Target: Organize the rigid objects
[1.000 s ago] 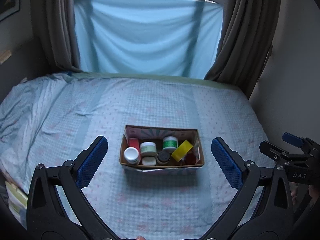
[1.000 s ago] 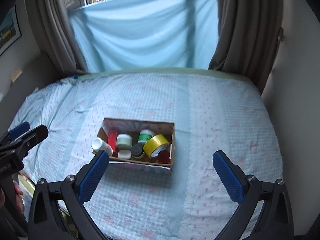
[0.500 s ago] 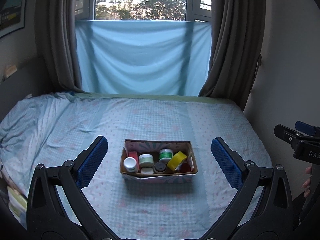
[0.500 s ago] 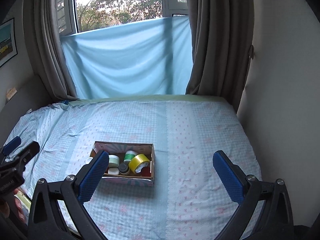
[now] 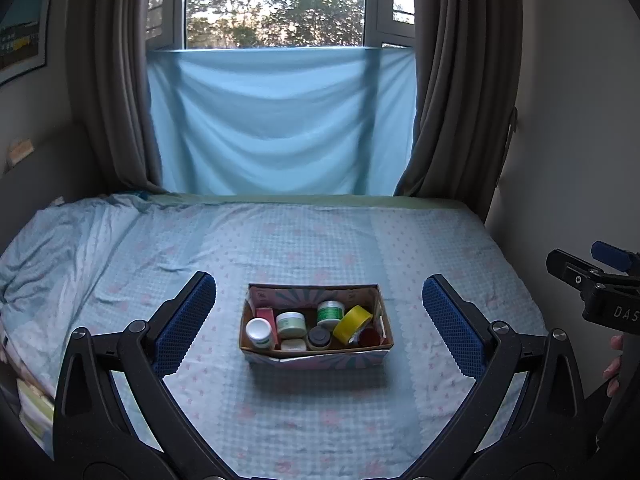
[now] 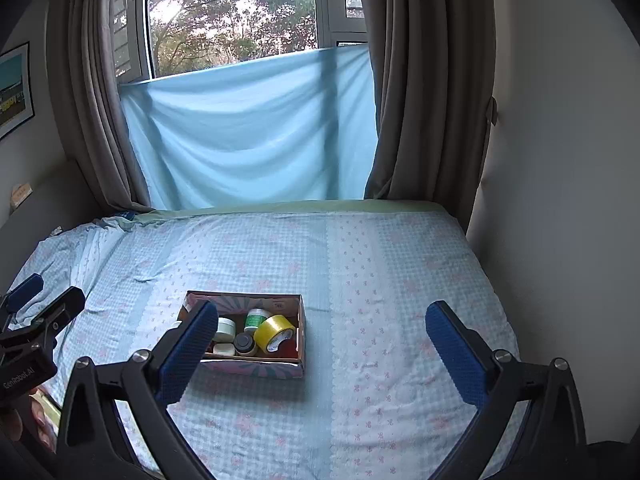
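1. We held the left gripper [image 5: 319,312] low in the frame with its blue-padded fingers spread wide and nothing between them.
2. We held the right gripper [image 6: 322,336] the same way, fingers wide apart and bare; its left finger overlapped the box's left end in that view.
3. The cardboard box [image 5: 316,354] sat on the bed [image 5: 160,248] at lower centre of the left view, well inside the bed's edges, with bare sheet on every side.
4. The wall [image 6: 560,200] bordered the bed along the right of the frame; rumpled sheet lay at the left.
5. Inside the box we counted one yellow tape roll [image 5: 353,319], leaning at the right, one white bottle [image 5: 259,330] at the left, one red item [image 5: 266,315] beside it, and about four small jars in the middle; a dark red item showed beneath the tape.
6. One blue cloth [image 5: 276,120] hung across the window, upper centre.
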The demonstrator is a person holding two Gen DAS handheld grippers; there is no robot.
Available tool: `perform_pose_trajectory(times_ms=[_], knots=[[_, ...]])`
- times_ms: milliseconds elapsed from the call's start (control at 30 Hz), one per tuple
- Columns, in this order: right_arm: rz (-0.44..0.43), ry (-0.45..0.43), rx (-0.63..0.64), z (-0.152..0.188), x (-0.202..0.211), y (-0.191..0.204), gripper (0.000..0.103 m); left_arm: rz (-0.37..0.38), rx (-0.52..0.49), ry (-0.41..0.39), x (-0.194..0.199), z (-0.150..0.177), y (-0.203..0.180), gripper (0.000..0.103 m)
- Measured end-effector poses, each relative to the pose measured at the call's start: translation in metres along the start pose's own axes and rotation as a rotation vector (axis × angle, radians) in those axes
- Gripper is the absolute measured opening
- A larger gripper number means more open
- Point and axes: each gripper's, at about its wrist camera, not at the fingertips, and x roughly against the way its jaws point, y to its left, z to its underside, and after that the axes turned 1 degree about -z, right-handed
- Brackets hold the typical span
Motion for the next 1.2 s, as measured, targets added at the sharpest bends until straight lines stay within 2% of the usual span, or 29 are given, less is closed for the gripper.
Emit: perform_pose_trajectory(times_ms=[1200], knots=[[-0.005, -0.002, 0.014, -0.0048, -0.0046, -0.0071, 0.103, -0.031, 0.0, -0.004, -0.0051, -0.0046, -0.0019, 0.103]])
